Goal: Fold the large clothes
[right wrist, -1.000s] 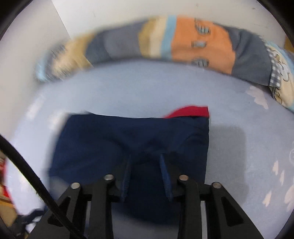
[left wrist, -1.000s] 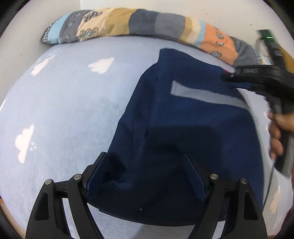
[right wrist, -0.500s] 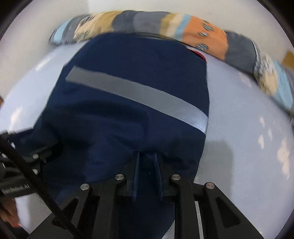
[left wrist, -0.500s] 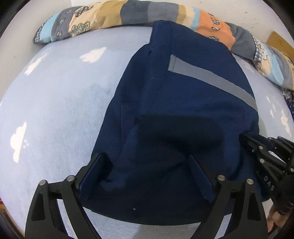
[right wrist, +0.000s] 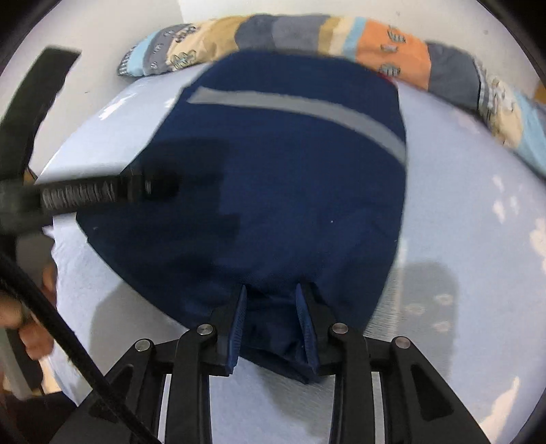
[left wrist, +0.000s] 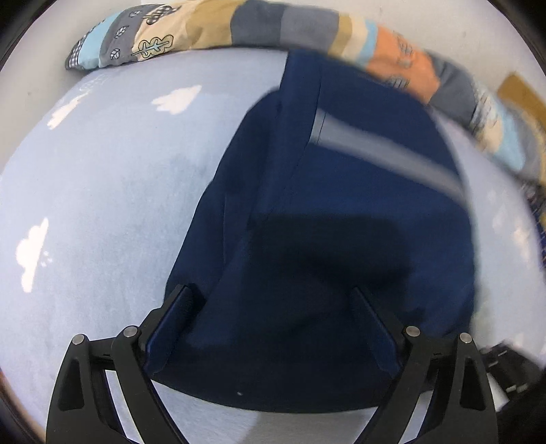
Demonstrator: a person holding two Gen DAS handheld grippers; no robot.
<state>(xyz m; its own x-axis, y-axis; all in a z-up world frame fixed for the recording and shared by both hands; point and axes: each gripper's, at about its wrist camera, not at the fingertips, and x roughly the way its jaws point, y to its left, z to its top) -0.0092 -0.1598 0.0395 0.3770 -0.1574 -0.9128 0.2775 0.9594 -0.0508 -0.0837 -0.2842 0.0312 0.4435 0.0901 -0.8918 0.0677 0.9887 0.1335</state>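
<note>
A dark navy garment with a grey stripe lies folded on the pale blue bed. My left gripper is open, its fingers wide apart over the garment's near edge. In the right wrist view the same garment shows its grey stripe. My right gripper has its jaws partly open around the near right corner of the cloth, which bunches between them. The left gripper's body shows at the left of that view.
A long patchwork bolster pillow lies along the far edge against the white wall; it also shows in the right wrist view. The cloud-print sheet extends to both sides. A hand shows at lower left.
The right gripper carried the garment's far edge toward me, laying the striped half over. Its jaws have widened since half a second ago. The left gripper stayed open and shifted slightly.
</note>
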